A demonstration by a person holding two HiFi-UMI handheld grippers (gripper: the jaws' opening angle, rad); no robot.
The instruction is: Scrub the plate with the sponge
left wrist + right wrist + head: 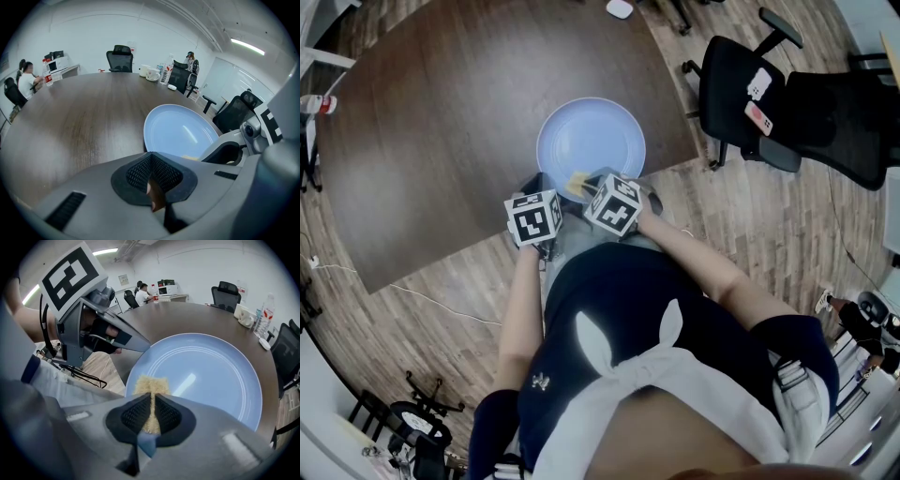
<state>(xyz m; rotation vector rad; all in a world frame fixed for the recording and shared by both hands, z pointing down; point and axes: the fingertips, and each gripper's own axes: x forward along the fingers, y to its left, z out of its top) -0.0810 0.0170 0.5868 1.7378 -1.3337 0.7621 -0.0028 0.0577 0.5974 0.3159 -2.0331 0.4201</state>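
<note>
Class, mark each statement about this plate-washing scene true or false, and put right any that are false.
1. The right gripper is shut on the yellow sponge. True.
2. The plate is red. False: it is pale blue.
3. The left gripper holds a second sponge. False: its jaws are together with nothing between them.
4. The plate lies on a dark wooden table. True.
</note>
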